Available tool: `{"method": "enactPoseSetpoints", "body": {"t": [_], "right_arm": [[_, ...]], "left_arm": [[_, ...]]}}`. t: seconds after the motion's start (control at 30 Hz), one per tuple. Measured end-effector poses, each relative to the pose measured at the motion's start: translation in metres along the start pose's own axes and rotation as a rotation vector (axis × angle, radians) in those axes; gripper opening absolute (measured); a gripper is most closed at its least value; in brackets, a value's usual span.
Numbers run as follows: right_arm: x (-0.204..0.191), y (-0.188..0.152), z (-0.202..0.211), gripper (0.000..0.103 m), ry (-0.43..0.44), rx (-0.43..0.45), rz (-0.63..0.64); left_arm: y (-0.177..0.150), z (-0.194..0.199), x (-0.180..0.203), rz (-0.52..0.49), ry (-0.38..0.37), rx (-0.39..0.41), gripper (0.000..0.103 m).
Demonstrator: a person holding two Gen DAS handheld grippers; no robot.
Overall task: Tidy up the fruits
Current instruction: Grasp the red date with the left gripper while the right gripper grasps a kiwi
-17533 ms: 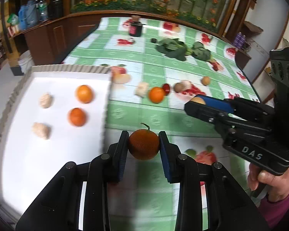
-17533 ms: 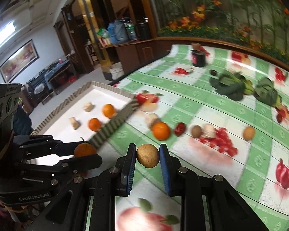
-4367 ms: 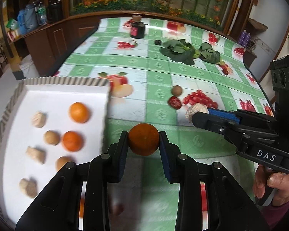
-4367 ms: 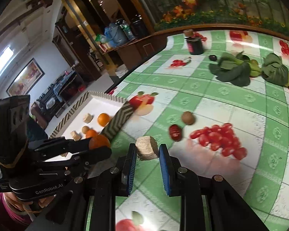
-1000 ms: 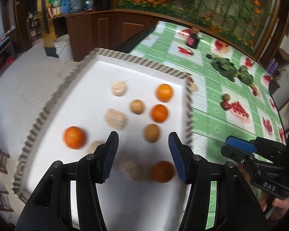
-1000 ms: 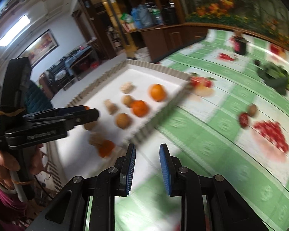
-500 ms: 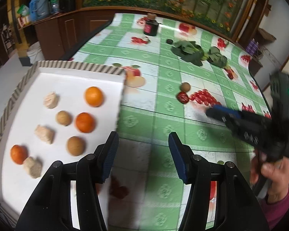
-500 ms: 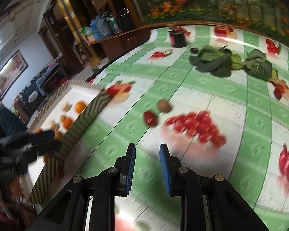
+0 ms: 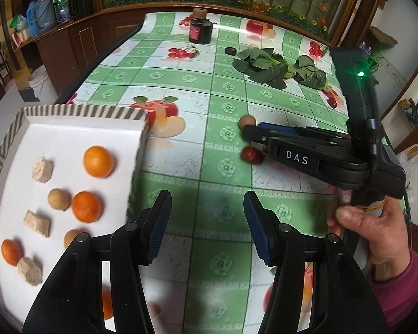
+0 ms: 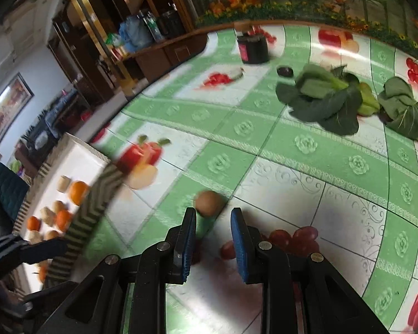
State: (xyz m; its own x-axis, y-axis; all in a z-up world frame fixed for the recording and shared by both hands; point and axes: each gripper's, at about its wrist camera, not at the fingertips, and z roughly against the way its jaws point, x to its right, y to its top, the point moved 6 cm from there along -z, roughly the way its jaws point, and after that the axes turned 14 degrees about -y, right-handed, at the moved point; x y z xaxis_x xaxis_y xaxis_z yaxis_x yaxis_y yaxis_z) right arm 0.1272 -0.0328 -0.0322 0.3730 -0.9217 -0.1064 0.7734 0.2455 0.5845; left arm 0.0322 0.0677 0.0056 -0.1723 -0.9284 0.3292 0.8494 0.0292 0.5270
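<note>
A white tray [image 9: 67, 128] with a striped rim sits at the table's left edge and holds several oranges [image 9: 98, 161], brown round fruits [image 9: 59, 199] and beige chunks [image 9: 42, 169]. A brown round fruit [image 9: 247, 120] and a red date [image 9: 251, 154] lie loose on the green checked cloth. My left gripper [image 9: 207, 225] is open and empty, low over the cloth right of the tray. My right gripper [image 10: 213, 243] is open, just short of the brown fruit [image 10: 209, 199]; it also shows in the left wrist view [image 9: 253, 136], reaching between the two loose fruits.
Leafy greens [image 9: 267, 65] lie at the far right, a dark jar [image 9: 199, 30] and a small dark lid [image 9: 231, 51] at the far end. The tray [image 10: 78, 164] shows at the left in the right wrist view. A wooden sideboard runs behind the table.
Both grippers have swung from over the tray back onto the table. The right gripper has closed in on the loose brown fruit. Both stay open and empty.
</note>
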Motion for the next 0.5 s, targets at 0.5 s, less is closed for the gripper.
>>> {"method": "enactPoseSetpoints", "body": {"t": [0.5], "right_arm": [[0.018,0.007,-0.001,0.027,0.05,0.012,-0.018]], "left_arm": [[0.014,-0.037,0.017,-0.018,-0.008,-0.049,0.054]]}}
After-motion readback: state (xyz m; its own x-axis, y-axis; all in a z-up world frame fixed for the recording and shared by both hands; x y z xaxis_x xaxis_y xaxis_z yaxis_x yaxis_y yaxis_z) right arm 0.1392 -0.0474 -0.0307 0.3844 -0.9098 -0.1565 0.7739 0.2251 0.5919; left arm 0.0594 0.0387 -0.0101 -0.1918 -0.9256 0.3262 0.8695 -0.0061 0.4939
